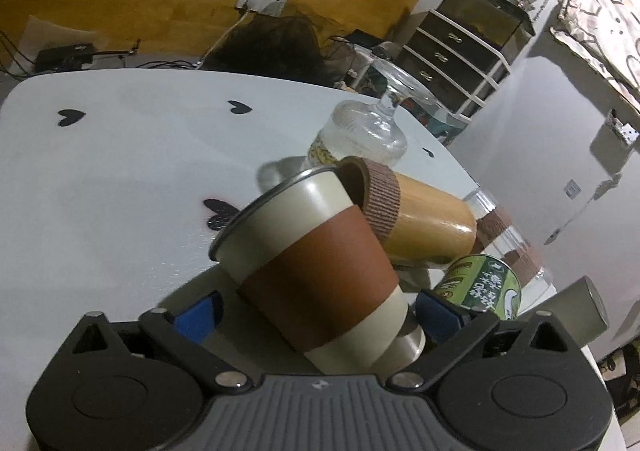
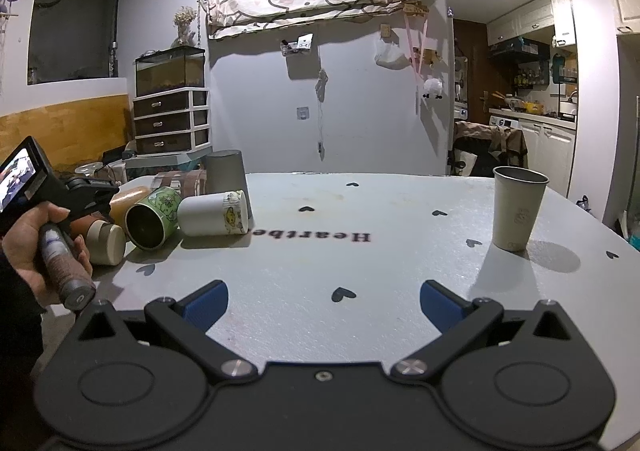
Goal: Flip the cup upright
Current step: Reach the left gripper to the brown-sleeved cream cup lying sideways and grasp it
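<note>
A cream cup with a brown sleeve point(image 1: 316, 267) lies on its side on the white table point(image 1: 120, 171), mouth pointing away to the upper left. My left gripper point(image 1: 316, 315) is open, its blue pads on either side of the cup's base end, apart from it. In the right wrist view the same cup point(image 2: 105, 238) shows only partly beside the hand that holds the left gripper. My right gripper point(image 2: 322, 303) is open and empty above the table point(image 2: 360, 271).
Beside the cup lie a bamboo cup with a corrugated band point(image 1: 428, 219), a green printed can point(image 1: 484, 287) and a glass jar point(image 1: 364, 135). Right wrist view: a white cup on its side point(image 2: 214, 213), an inverted grey cup point(image 2: 228, 175), an upright grey cup point(image 2: 518, 207).
</note>
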Tool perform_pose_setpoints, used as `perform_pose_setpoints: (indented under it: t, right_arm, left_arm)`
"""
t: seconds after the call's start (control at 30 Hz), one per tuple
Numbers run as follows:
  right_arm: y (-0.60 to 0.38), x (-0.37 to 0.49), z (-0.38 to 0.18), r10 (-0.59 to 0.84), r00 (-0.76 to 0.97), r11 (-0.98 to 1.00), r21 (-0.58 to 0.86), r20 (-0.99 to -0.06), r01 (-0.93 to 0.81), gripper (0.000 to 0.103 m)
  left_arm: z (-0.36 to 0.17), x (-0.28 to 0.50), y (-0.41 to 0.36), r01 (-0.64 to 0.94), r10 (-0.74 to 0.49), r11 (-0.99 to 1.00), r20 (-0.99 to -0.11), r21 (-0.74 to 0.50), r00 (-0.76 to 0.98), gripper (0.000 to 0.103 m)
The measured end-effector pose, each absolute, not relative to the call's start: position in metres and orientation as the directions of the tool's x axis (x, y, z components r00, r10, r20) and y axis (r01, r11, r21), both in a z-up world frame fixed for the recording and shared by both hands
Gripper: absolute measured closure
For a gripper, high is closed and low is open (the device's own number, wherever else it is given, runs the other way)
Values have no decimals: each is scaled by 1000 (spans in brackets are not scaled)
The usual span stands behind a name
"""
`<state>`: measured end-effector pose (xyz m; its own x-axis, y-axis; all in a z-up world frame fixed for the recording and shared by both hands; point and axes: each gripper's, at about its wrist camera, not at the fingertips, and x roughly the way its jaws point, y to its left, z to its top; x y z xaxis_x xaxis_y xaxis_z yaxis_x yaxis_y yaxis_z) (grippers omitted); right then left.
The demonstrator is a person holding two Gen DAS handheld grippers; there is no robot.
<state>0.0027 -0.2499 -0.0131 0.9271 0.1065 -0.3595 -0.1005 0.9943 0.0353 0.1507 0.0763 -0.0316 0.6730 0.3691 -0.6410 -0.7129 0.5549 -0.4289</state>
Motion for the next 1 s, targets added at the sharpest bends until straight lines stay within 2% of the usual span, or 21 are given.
perform_pose_setpoints:
  t: [0.1, 0.3, 0.5, 0.73, 0.87, 1.0]
  right_arm:
    - [-251, 2, -13, 104, 927, 995, 38, -360, -97, 0]
    - [-251, 1, -12, 106, 926, 994, 34, -362, -100, 0]
    - [-255, 0, -10, 98, 930, 995, 32, -354, -93, 0]
    - [-255, 2, -9, 103, 930, 995, 37, -354, -96, 0]
    - [-254, 0, -10, 103, 931, 995, 31, -351, -98, 0]
    - [-256, -1, -9, 99, 932, 995, 35, -349, -92, 0]
  left_arm:
    - [-30, 147, 80, -689, 325, 549, -639, -473, 697, 12]
    - [-26, 144, 86, -655, 256, 556, -644, -512, 721, 18]
    - [-25, 124, 90, -552, 159, 655, -619, -517, 769, 29]
    - [-24, 101, 104, -468, 37, 709, -635, -527, 772, 35]
    - [-19, 92, 104, -444, 28, 745, -642, -498, 766, 45]
    - [-16, 88, 98, -396, 37, 815, -644, -423, 764, 46]
